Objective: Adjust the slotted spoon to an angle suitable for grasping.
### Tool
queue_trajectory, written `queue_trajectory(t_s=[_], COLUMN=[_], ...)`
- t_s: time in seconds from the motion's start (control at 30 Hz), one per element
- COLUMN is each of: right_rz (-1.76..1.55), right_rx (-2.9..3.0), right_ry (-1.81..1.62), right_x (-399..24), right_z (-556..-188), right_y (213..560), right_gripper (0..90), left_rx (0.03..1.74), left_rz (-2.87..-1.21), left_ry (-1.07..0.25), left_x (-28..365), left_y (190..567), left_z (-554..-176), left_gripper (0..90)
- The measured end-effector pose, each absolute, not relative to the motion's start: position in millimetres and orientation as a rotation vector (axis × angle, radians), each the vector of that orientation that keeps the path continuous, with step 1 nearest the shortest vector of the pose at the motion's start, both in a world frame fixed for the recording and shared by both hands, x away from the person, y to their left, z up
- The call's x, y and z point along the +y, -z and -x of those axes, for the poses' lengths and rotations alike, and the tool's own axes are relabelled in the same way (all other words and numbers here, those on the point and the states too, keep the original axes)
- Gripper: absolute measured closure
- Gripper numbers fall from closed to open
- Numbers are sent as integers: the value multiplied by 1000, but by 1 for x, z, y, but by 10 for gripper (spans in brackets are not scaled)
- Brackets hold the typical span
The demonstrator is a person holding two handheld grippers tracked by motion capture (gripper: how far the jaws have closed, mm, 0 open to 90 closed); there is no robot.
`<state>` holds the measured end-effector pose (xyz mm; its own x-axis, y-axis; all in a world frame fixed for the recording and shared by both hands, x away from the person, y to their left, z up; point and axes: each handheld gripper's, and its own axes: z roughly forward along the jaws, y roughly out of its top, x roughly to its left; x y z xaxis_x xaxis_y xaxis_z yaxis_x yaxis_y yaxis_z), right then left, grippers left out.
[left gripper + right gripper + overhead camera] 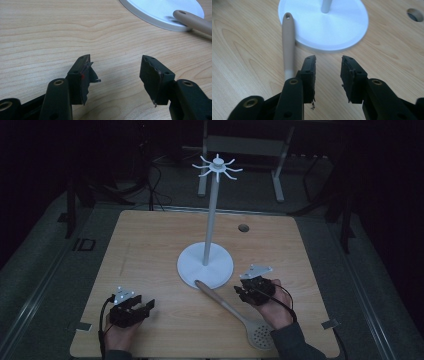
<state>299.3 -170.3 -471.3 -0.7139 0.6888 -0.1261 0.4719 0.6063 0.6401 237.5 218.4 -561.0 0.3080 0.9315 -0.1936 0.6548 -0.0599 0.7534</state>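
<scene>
1. High view: a beige slotted spoon (pixel 240 312) lies slantwise near the wooden table's (pixel 150 245) front edge, its handle tip on the white stand's (pixel 205 266) round base. The right gripper (pixel 246 291) hovers beside the handle.
2. Left gripper view: the left gripper (pixel 116 72) gapes wide over bare woodgrain, holding nothing.
3. Right gripper view: jaws part-open, empty; the smooth handle lies just outside them.
</scene>
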Motion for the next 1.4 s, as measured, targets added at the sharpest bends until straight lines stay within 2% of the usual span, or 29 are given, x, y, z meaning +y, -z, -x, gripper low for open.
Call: queue_trajectory(t_s=[0.3, 0.93, 1.4], right_rz=[-904, -883, -823], right_rx=[2570, 2777, 2893], right_ry=[-769, -575, -479], right_x=[-151, -122, -106], right_z=[-309, -324, -330], right_y=[481, 507, 523], right_gripper=[661, 583, 650], left_rx=[1422, 1420, 1420], left_rz=[-1792, -1795, -1796], left_ry=[-445, -445, -445], left_x=[219, 219, 219], left_y=[561, 561, 561], left_z=[-237, -237, -237], left_gripper=[426, 423, 422])
